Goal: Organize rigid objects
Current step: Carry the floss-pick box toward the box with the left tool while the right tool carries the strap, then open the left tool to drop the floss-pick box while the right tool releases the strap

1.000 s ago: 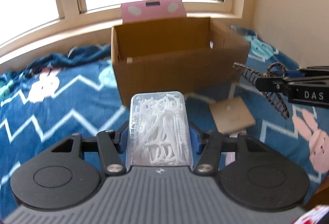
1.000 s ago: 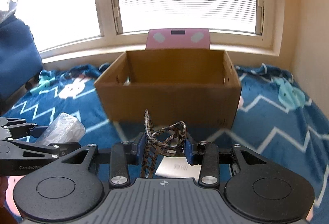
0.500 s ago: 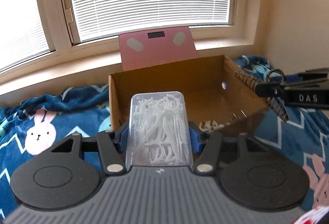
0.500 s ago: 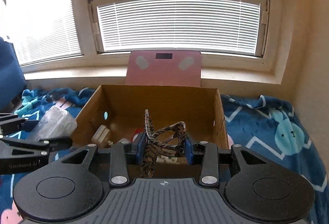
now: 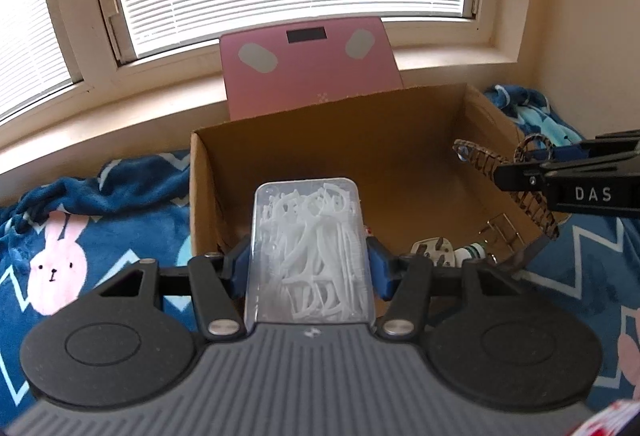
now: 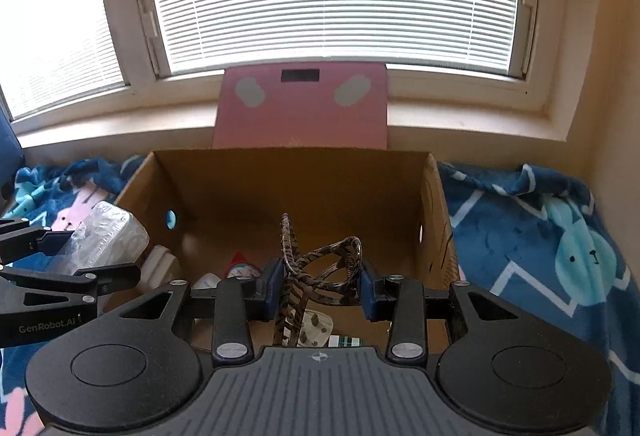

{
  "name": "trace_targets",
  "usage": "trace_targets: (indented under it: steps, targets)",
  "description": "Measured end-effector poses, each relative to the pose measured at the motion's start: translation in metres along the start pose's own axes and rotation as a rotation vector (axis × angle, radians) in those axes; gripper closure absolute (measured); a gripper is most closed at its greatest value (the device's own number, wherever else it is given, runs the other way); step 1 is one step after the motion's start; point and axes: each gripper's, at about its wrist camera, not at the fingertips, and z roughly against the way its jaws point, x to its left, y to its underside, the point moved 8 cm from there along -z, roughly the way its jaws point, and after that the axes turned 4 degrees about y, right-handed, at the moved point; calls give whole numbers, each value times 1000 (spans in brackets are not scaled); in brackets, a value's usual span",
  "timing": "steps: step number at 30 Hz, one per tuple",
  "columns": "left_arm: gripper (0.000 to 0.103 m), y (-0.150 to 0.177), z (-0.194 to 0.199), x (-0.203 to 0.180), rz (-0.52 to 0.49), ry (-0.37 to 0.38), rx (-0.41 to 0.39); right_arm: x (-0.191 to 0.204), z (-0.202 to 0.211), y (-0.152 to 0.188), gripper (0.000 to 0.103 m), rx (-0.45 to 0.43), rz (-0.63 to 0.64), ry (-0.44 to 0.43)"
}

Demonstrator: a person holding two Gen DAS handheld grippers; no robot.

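Both grippers are closed on their loads: my left gripper (image 5: 308,268) clamps a clear plastic case of white floss picks (image 5: 310,248) between its blue pads, the case standing upright and reaching past the fingertips; my right gripper (image 6: 320,290) pinches a pair of tortoiseshell-patterned glasses (image 6: 320,268), folded, with one temple pointing up between the pads. Ahead of both sits an open cardboard box (image 6: 296,192) on a blue blanket (image 6: 532,236) printed with zigzags and rabbits; I hold each load over the near part of the box's opening. From the left wrist view, the right gripper (image 5: 516,178) enters at the right edge with the glasses (image 5: 512,180) above the box's right wall; from the right wrist view, the left gripper (image 6: 96,256) and its case (image 6: 106,240) show at the left, over the box's left wall. On the box floor lie a white plug (image 5: 434,252), a small green-and-white tube (image 5: 474,251) and other items I cannot identify. Behind the box, a pink bathroom scale (image 6: 302,108) leans upright against the windowsill (image 6: 472,116), under closed blinds (image 6: 336,4).
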Motion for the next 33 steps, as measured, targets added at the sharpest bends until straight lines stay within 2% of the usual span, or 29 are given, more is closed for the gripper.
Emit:
trace_targets:
  steps: [21,22,24,33]
  targets:
    - [50,10,-34,-3,-4,6,26,-7,-31,13,68,40,-16,1]
    - [50,9,-33,-2,2,4,16,-7,-32,13,68,41,-18,0]
    - [41,8,-31,0,12,-3,2,-8,-33,14,68,38,-36,-4]
    - [40,6,-10,6,25,-7,-39,-8,-24,9,65,1,-73,-17]
